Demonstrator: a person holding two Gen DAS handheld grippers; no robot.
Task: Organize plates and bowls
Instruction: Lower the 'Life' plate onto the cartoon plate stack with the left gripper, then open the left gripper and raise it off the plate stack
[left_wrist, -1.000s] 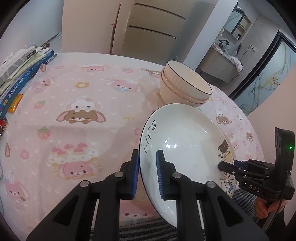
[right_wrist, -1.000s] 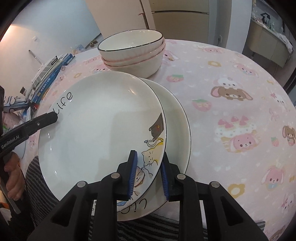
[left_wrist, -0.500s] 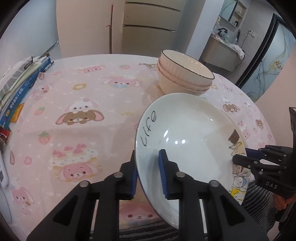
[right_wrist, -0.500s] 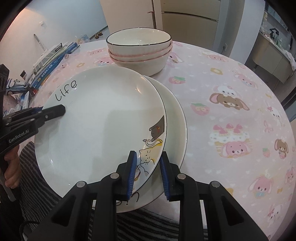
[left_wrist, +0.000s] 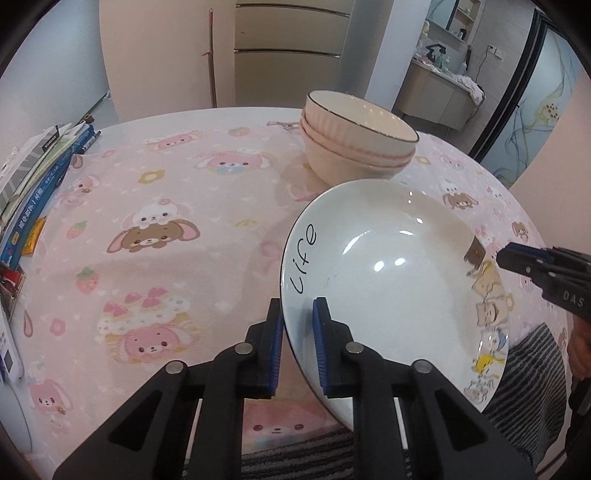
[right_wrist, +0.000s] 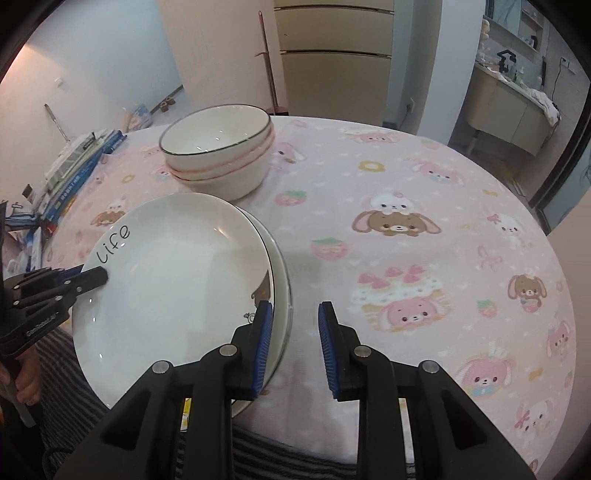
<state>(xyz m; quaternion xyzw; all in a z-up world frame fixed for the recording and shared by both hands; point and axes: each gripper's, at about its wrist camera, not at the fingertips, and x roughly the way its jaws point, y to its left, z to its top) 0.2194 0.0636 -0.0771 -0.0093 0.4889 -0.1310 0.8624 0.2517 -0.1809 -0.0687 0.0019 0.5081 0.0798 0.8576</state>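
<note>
A white "Life" plate (left_wrist: 391, 280) is tilted up, its left rim clamped in my left gripper (left_wrist: 297, 343). In the right wrist view this plate (right_wrist: 177, 280) sits over a second plate (right_wrist: 282, 295) lying on the table. My right gripper (right_wrist: 295, 347) is open and empty just right of the plates' rim; its left finger is close to the rim. The right gripper's tip shows in the left wrist view (left_wrist: 517, 258) beside the plate's cartoon edge. A stack of cream bowls (left_wrist: 354, 144) (right_wrist: 221, 147) stands behind the plates.
The round table has a pink bunny-print cloth (right_wrist: 424, 258). Books and papers (left_wrist: 33, 184) lie along its left edge. A striped cloth (left_wrist: 524, 373) is at the near edge. Cabinets and a doorway are behind.
My right gripper has opened, let go of the plate rim and shifted right. My left gripper still holds the plate, now tilted up more steeply.
</note>
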